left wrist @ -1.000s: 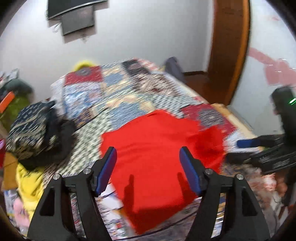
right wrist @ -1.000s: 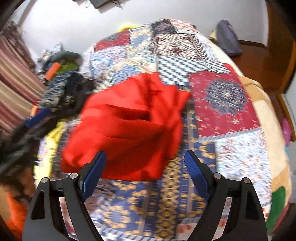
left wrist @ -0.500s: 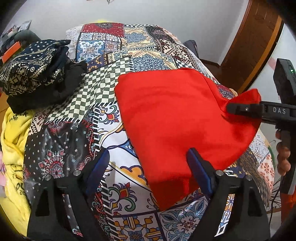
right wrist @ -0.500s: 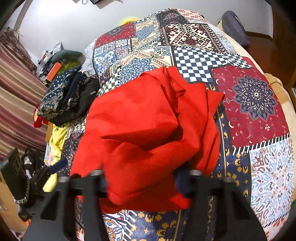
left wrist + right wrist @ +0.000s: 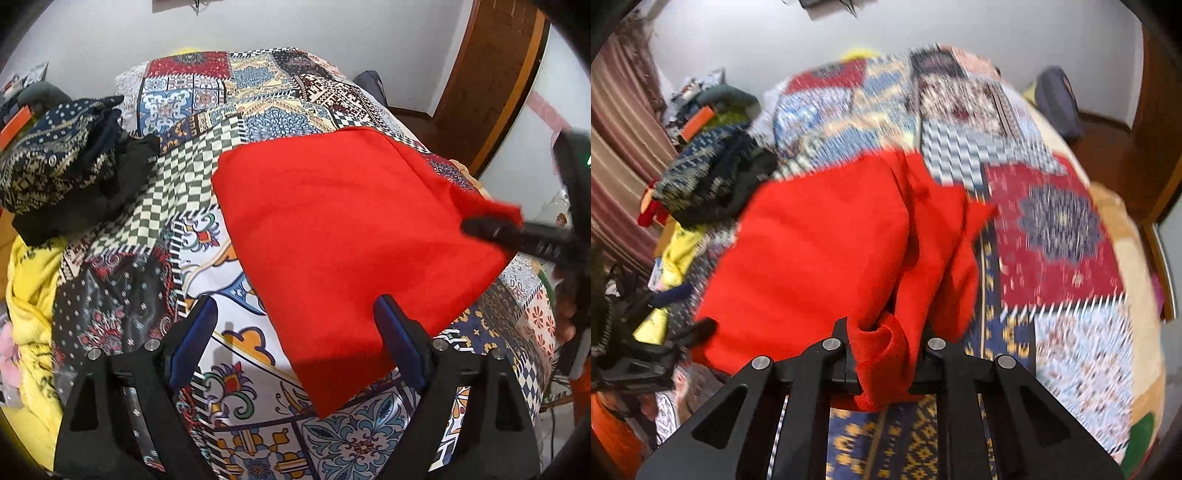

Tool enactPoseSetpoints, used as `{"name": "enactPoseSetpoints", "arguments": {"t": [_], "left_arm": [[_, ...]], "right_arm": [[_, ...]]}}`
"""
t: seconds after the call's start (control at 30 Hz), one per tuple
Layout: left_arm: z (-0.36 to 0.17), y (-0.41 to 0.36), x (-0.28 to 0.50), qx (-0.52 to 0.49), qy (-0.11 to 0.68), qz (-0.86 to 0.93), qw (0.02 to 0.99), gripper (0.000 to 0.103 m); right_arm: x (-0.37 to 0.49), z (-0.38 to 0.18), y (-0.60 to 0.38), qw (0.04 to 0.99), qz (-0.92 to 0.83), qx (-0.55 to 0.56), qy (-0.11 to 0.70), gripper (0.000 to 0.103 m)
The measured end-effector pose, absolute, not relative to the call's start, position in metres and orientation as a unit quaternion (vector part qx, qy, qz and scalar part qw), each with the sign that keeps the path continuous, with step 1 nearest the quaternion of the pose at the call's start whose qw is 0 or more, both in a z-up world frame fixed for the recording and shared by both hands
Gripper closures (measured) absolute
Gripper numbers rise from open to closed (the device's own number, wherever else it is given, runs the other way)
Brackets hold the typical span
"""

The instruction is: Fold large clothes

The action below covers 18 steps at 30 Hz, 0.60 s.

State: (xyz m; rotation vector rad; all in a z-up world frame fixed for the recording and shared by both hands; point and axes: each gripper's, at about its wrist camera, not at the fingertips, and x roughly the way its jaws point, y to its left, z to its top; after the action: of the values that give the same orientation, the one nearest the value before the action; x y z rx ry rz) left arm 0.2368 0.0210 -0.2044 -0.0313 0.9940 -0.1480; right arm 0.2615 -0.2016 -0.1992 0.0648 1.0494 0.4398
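Observation:
A large red garment lies spread on the patchwork quilt of a bed. My left gripper hangs over the garment's near left edge. Its jaws are wide and still opening, and the blue pads press on nothing. In the right wrist view the red garment is bunched into folds on its right side. My right gripper is closing there, with its pads squeezing a rolled wad of red cloth. In the left wrist view the right gripper holds the garment's lifted right corner. The left gripper shows at the garment's left edge.
A heap of dark patterned clothes sits on the bed's left side, also visible as the dark heap. Yellow cloth hangs off the left edge. A wooden door stands at the right, and a grey bag lies beyond the bed.
My right gripper went from wide open to closed on a bunch of the red garment's right side. My left gripper sank towards the bed and its jaws spread wider.

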Motion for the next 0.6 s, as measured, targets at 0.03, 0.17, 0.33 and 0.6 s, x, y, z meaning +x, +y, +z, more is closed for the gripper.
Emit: {"name": "enactPoseSetpoints", "arguments": {"t": [0.03,0.17,0.33,0.6], "left_arm": [[-0.205,0.021,0.236,-0.015,0.477,-0.070,0.876,0.014],[-0.208,0.022,0.233,-0.013,0.478,-0.071,0.876,0.013],[-0.206,0.024,0.231,-0.011,0.476,-0.073,0.877,0.013],[-0.189,0.029,0.240,0.011,0.455,-0.050,0.889,0.013]], "right_arm": [[0.261,-0.205,-0.203,0.838,0.207,0.032,0.503,0.091],[0.254,-0.223,-0.212,0.834,0.198,0.027,0.515,0.075],[0.250,-0.215,-0.224,0.833,0.181,0.021,0.523,0.047],[0.258,-0.188,-0.233,0.828,0.191,0.019,0.526,0.046]]}}
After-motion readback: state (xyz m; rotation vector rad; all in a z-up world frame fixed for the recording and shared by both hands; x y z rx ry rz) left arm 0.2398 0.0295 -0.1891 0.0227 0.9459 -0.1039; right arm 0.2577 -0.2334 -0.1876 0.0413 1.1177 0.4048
